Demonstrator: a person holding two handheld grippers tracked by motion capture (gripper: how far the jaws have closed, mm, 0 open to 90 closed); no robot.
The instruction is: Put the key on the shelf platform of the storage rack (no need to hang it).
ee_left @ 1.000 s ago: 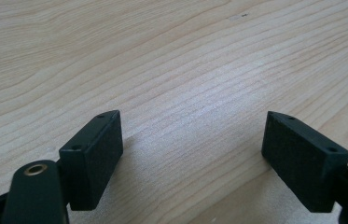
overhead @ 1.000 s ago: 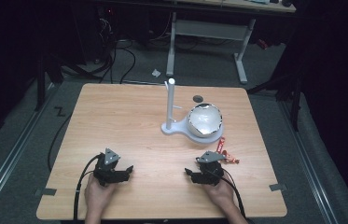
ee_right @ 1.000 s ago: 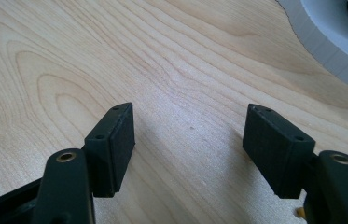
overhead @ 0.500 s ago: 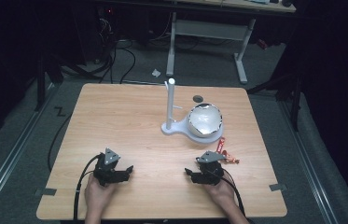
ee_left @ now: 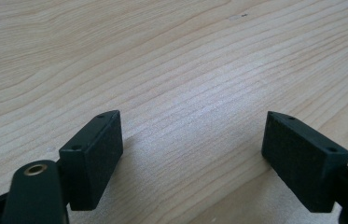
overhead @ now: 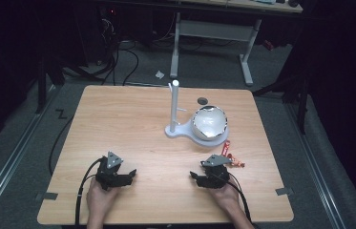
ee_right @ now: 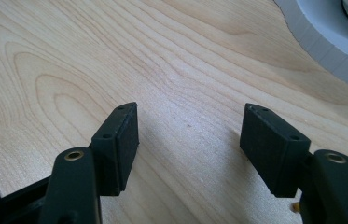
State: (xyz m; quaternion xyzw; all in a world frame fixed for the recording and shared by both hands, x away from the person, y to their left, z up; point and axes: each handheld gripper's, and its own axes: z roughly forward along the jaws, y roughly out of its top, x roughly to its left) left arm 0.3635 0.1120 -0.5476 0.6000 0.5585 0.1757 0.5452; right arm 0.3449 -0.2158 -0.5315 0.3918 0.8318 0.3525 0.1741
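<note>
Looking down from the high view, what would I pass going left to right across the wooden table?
Left gripper → white stand with its upright post → right gripper → shiny bowl → red wrapper near the table's right side. Both grippers rest on the table, jaws apart, nothing between them; the right one's have just been closing.

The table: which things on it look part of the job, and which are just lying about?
Likely part of the job:
- snack bars, nearest the right tool
- bowl on the white stand
- left tool; both tools open, holding nothing

Just lying about:
- dark round spot on the table
- floor cables
</note>
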